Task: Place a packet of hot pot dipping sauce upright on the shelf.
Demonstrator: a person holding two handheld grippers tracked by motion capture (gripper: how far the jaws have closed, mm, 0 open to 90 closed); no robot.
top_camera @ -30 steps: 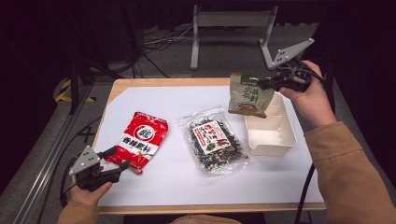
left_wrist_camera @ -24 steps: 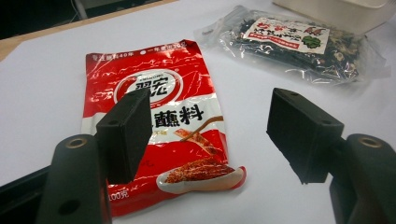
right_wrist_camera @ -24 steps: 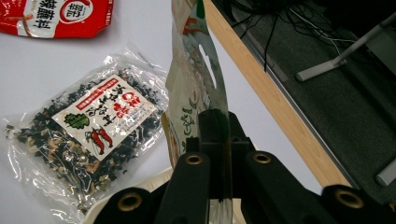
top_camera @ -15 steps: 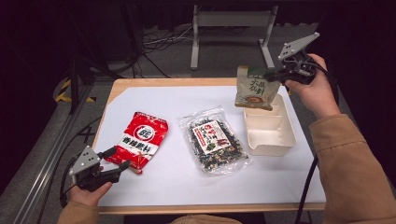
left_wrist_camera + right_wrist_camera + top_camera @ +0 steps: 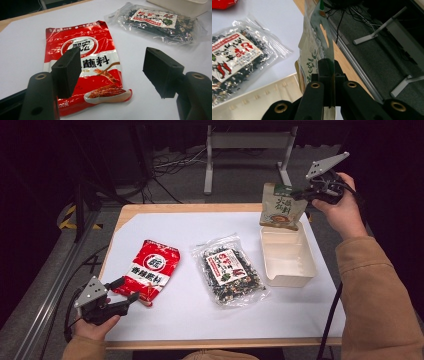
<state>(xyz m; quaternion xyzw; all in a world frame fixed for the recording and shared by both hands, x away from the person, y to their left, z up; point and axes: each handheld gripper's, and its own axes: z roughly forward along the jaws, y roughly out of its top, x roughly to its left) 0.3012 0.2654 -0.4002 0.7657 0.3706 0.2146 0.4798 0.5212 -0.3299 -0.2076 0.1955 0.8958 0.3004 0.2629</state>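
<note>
Nearest to us, at the worktop's point(image 5: 165, 222) front left corner, the left gripper point(image 5: 125, 291) sits low in a hand point(image 5: 92, 327), its jaws spread wide apart with nothing between them. In the left gripper view the gripper point(image 5: 112, 72) looks straight over a red packet point(image 5: 85, 67), which lies flat on the white sheet with its near edge just past the jaw tips (we read Chinese print and a round logo on it). In the high view the red packet point(image 5: 148, 275) lies just beyond the gripper, slightly tilted.

Further in, near the middle of the worktop, we see a clear bag point(image 5: 230, 275) of dark dried food with a red and white label, lying flat and apart from the red packet. To its right stands an open cream box point(image 5: 290, 270), close beside the bag.

Farthest off, above the box's far end, the right gripper point(image 5: 300, 195) holds a green and tan pouch point(image 5: 281, 210) in the air. The right gripper view shows the gripper point(image 5: 329, 82) with its jaws pressed together on the pouch's point(image 5: 312, 55) thin edge, the pouch hanging upright, its lower edge over the box's far rim. Beyond the worktop we see dark floor point(image 5: 240, 180) with cables point(image 5: 167, 165) and a grey metal stand point(image 5: 247, 142).
</note>
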